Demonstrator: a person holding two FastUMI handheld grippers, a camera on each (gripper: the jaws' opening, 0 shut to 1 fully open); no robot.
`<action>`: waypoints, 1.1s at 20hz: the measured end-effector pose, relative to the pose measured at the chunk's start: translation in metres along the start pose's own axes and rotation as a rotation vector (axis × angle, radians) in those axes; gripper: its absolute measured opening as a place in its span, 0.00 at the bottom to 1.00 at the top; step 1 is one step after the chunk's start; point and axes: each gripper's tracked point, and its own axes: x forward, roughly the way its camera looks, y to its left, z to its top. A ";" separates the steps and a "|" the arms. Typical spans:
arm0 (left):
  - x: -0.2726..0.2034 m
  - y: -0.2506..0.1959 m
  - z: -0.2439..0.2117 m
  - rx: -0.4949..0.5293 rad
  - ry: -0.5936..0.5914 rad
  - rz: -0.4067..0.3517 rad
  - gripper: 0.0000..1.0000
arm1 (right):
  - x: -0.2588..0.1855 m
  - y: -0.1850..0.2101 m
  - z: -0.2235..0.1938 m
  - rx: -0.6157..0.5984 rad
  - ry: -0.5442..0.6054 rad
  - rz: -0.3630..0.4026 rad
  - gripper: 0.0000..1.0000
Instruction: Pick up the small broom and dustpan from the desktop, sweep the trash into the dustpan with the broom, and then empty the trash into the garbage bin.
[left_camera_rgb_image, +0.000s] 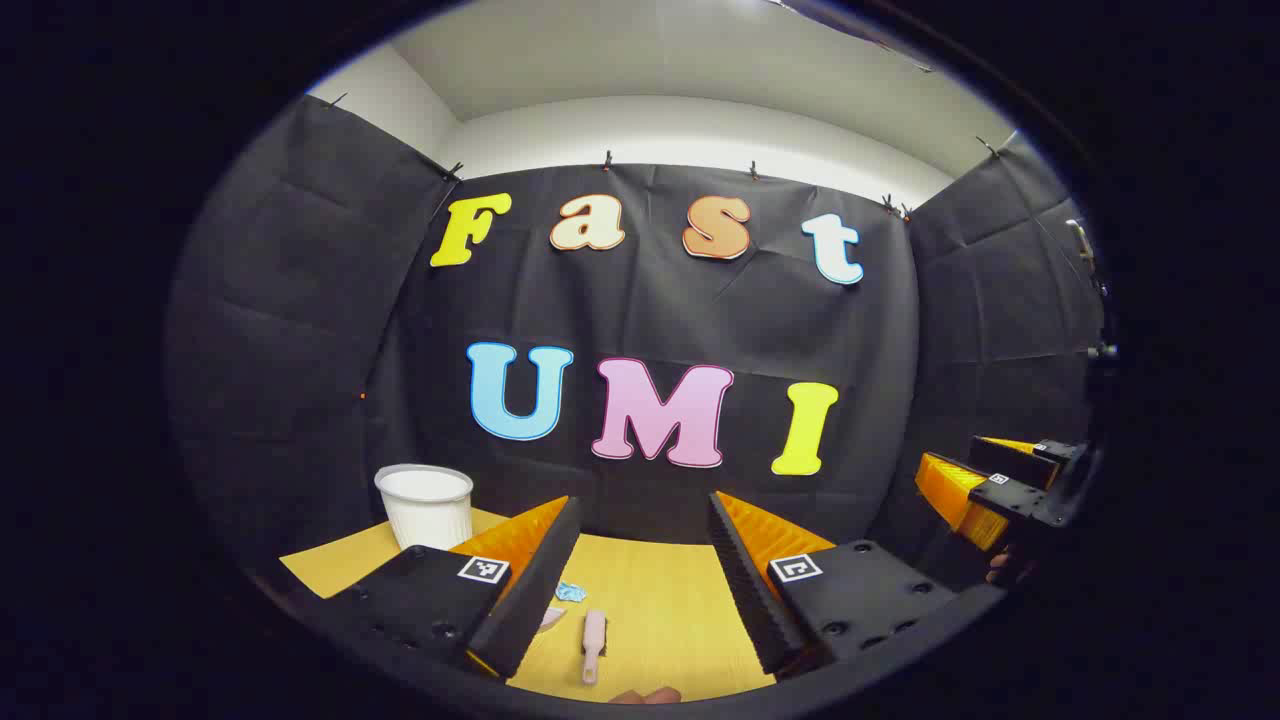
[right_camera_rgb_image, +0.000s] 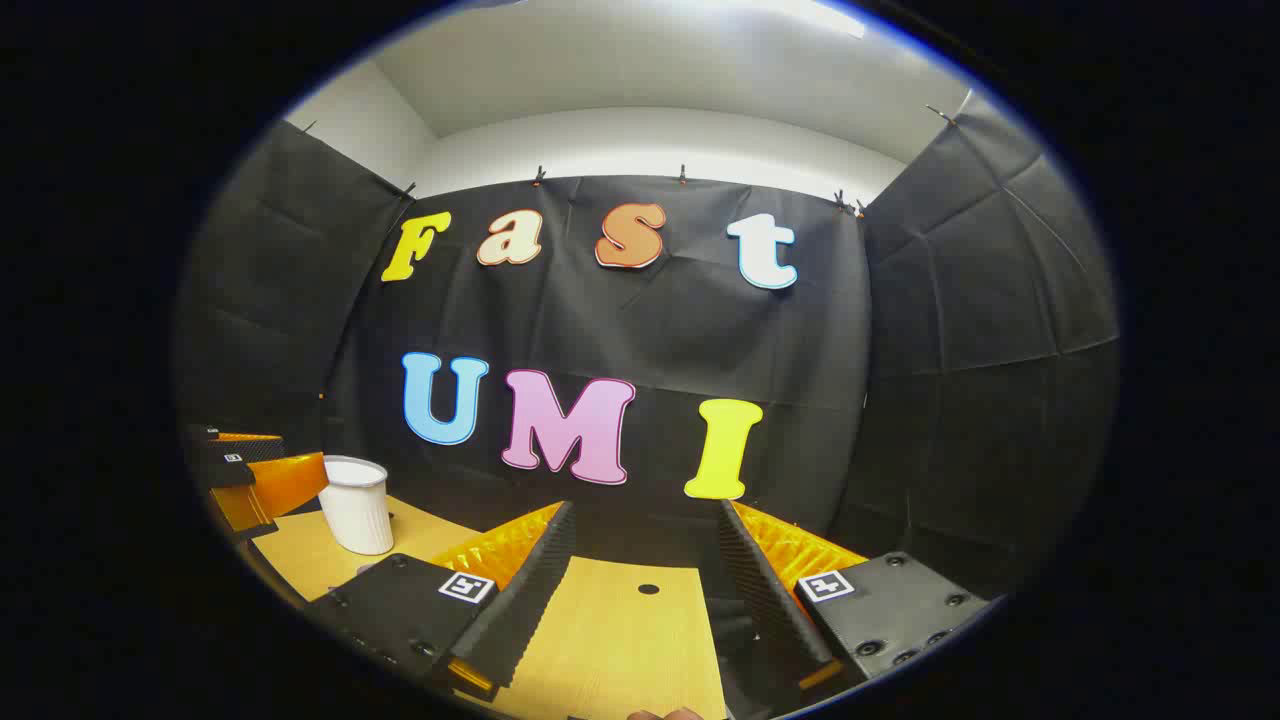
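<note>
**Both claws up and empty — the broom is waiting on the worktop**

The left gripper (left_camera_rgb_image: 640, 570) hangs above the desk with its jaws spread wide, nothing between them. Look down through that gap in the left gripper view: there's the small broom (left_camera_rgb_image: 594, 643), lying flat on the worktop (left_camera_rgb_image: 660, 620) close to the near edge. Its long axis runs near-to-far, thin handle pointing back towards the near edge, broader brush head pointing towards the back wall. Just beyond the head sit scraps of trash (left_camera_rgb_image: 570, 591), a blue bit and a pale piece partly hidden behind the left finger; whether that pale piece belongs to the dustpan, I can't tell.

Farther out, the garbage bin (left_camera_rgb_image: 427, 505) stands upright near the worktop's far left corner.

Over to the right gripper (right_camera_rgb_image: 640, 580): also spread, also empty, hovering over bare wood, well apart from the left.

So we're at the very first step, the pick-up. My read: the left claw needs to drop straight down and close across the handle, jaws crosswise to that axis.
</note>
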 end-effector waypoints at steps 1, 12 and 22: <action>-0.001 0.001 0.001 -0.005 0.001 -0.002 0.77 | -0.001 0.001 0.000 0.001 0.001 0.001 0.90; -0.012 0.015 0.006 0.000 -0.017 0.003 0.77 | -0.007 0.011 0.007 -0.017 -0.017 0.009 0.90; -0.014 0.014 0.008 0.005 -0.026 -0.001 0.77 | -0.010 0.006 0.008 -0.019 -0.020 -0.005 0.94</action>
